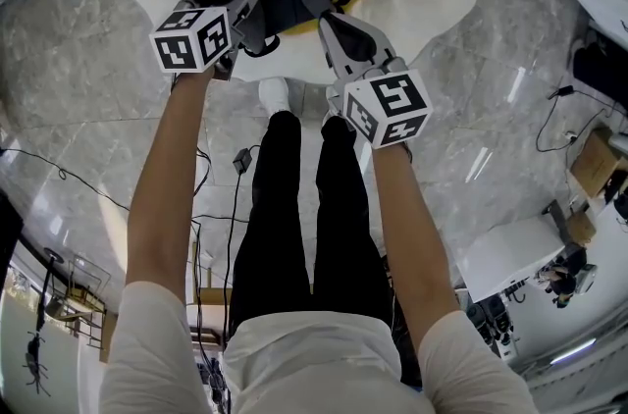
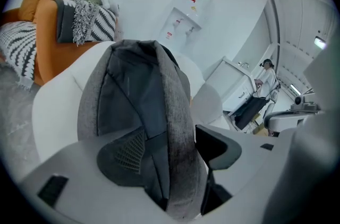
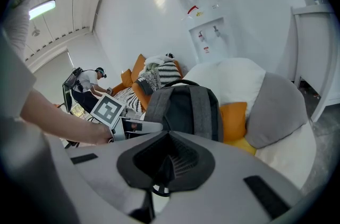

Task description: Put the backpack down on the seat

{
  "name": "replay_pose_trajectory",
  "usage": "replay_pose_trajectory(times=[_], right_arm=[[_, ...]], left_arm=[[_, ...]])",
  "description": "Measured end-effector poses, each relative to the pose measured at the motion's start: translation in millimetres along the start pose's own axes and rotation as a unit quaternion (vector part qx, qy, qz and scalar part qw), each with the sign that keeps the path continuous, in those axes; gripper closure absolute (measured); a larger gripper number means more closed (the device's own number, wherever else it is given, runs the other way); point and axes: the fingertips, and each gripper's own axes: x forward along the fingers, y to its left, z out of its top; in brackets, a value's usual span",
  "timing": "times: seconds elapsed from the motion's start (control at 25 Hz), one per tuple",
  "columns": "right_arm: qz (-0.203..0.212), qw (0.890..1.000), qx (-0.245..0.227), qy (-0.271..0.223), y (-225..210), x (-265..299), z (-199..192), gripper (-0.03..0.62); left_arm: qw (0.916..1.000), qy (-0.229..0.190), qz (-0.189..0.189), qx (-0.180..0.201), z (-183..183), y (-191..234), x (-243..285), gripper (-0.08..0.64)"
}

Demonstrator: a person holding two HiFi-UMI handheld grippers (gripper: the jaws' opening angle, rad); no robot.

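Standing upright on the white seat point(image 3: 228, 77) directly ahead of both grippers, the backpack point(image 3: 183, 109) is looking placed. I am holding my left gripper point(image 2: 169, 156) wide open around its grey strap point(image 2: 178, 106). My right gripper point(image 3: 167, 162) is sitting closed, empty. Only withdrawing is remaining, I judge.

Left gripper point(image 1: 250, 15) jaws apart; right gripper point(image 1: 336, 27) jaws together.

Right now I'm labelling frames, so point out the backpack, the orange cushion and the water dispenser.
backpack point(image 3: 179, 107), right gripper view, dark panel between straps
orange cushion point(image 3: 234, 121), right gripper view, middle of face
water dispenser point(image 3: 211, 41), right gripper view, tap panel
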Motion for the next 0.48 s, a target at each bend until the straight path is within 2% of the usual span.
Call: replay_pose_trajectory(times=[0.48], right_arm=[[0.008, 1.0, -0.019, 0.0, 12, -13, 11, 0.569]], left_arm=[[0.9999, 0.003, 0.012, 0.001, -10, -4, -34, 0.267]])
